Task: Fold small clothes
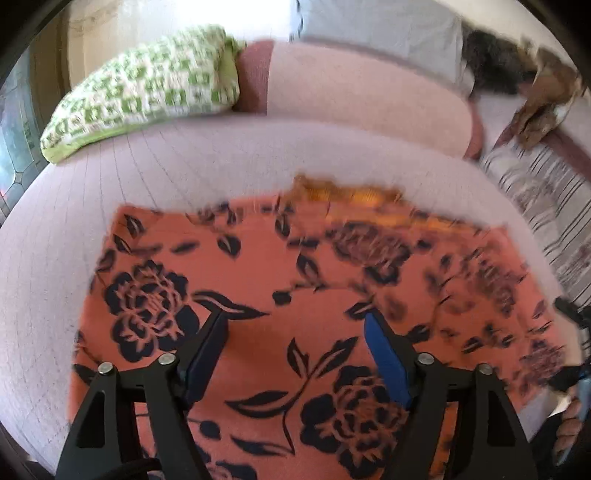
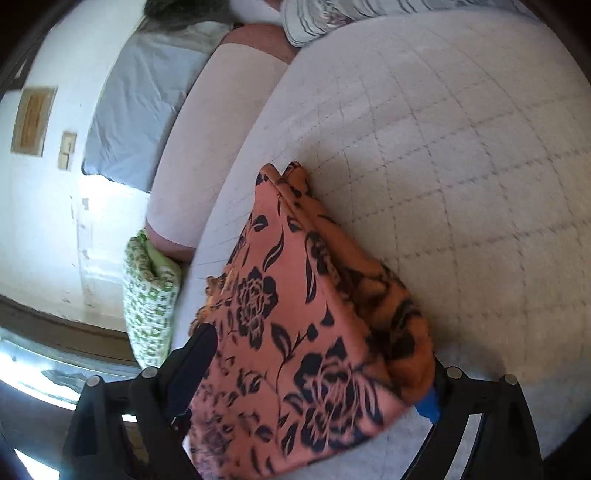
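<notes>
A quilted white bed (image 1: 155, 162) filled the room, a green-checked pillow (image 1: 147, 88) at its far edge. The floral orange cloth (image 1: 258, 266) lay spread on the quilt, one side heaped up. Left gripper (image 1: 295, 321) hung over it, jaws wide, gripping nothing. Right gripper (image 2: 321, 369) gaped too, cloth bunched loose between its fingers (image 2: 199, 354), unpinched.

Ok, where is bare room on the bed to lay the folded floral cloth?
Bare quilted mattress spreads beyond the floral cloth, out to the striped bedding. A narrower strip lies between cloth and green pillow. The pillow and bolster side is crowded.
</notes>
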{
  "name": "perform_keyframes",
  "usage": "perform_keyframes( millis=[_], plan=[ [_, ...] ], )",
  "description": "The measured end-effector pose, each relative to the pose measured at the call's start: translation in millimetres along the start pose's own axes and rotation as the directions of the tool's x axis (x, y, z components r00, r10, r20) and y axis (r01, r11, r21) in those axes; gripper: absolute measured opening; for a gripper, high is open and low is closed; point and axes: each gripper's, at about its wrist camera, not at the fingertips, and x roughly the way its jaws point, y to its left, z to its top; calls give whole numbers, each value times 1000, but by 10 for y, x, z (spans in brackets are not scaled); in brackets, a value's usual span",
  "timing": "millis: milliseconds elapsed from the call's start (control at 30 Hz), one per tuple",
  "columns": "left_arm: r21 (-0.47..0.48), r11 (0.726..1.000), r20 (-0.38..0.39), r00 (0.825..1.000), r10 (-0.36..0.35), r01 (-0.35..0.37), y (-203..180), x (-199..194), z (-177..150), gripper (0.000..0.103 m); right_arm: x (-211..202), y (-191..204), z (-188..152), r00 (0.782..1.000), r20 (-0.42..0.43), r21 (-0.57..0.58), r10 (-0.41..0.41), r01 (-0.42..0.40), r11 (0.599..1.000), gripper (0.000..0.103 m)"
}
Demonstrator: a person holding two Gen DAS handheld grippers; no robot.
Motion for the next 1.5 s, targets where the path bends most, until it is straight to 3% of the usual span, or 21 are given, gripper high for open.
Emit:
perform_keyframes(
  millis=[100,200,267,367,467,533,633,700,733,767,800,833,867,1000,1100,1167,1267,1367,1433,1500],
  plan=[
    [57,998,2,999,41,-41,-59,62,-24,77,20,25,4,1000,-6,-13,-16,15,1000,74],
    [0,1000,38,999,-16,16,-25,-138,34,77,-82,60,23,1000,17,-15,4,-4,1000,72],
    [-9,1000,69,997,-17,18,-43,-189,48,77,-84,98,39,1000,24,-54,-16,18,998,73],
    [64,998,-39,999,18,-16,-160,137,-34,79,71,42,38,998,-15,-59,-58,57,997,74],
    [80,996,-5,999,43,-42,-200,72,-44,79,47,90,44,998,-12,-95,-58,57,994,69],
    [42,999,42,999,4,-6,-182,-120,-3,79,47,84,50,997,-14,-106,-73,71,992,67],
    [70,995,152,987,61,-72,-145,-347,-3,80,51,34,63,998,-23,-75,-60,58,995,67],
    [64,994,70,994,85,-89,-76,-135,-22,80,64,18,68,998,-16,-66,-63,62,996,68],
    [73,995,-47,996,76,-72,-46,120,-64,82,79,34,71,997,-15,-76,-71,69,995,68],
    [98,992,-10,997,82,-81,-64,156,-97,86,89,70,78,996,-16,-98,-83,81,992,67],
    [147,983,32,994,108,-111,-126,125,-118,86,107,110,88,995,-21,-124,-99,96,988,64],
    [153,981,27,993,118,-121,-155,113,-118,86,126,127,105,994,-29,-138,-109,104,985,34],
    [126,986,14,994,108,-109,-135,107,-98,86,147,135,122,992,-44,-143,-116,109,984,13],
    [120,990,9,997,76,-76,-104,108,-78,86,56,411,112,992,-15,-228,-127,120,966,13],
    [47,999,9,1000,8,-9,36,23,-39,83,-62,962,-15,995,34,-381,-98,104,919,13],
    [-46,998,77,996,-36,40,229,-216,-26,82,-85,1413,-185,996,50,-497,-67,83,864,13],
    [-121,992,230,973,-3,31,574,-727,-48,82,-6,2162,-647,999,45,-674,-27,50,737,13],
    [-224,974,316,947,62,11,1082,-1154,-216,82,249,2650,-1198,1000,-5,-782,-15,5,624,13],
    [-283,959,326,939,113,-18,1369,-1248,-345,82,515,2815,-1553,998,-57,-819,-30,-30,574,13],
    [-332,941,288,943,166,-64,1627,-1249,-498,82,922,2844,-1872,986,-148,-828,-80,-80,555,13]
  ],
)
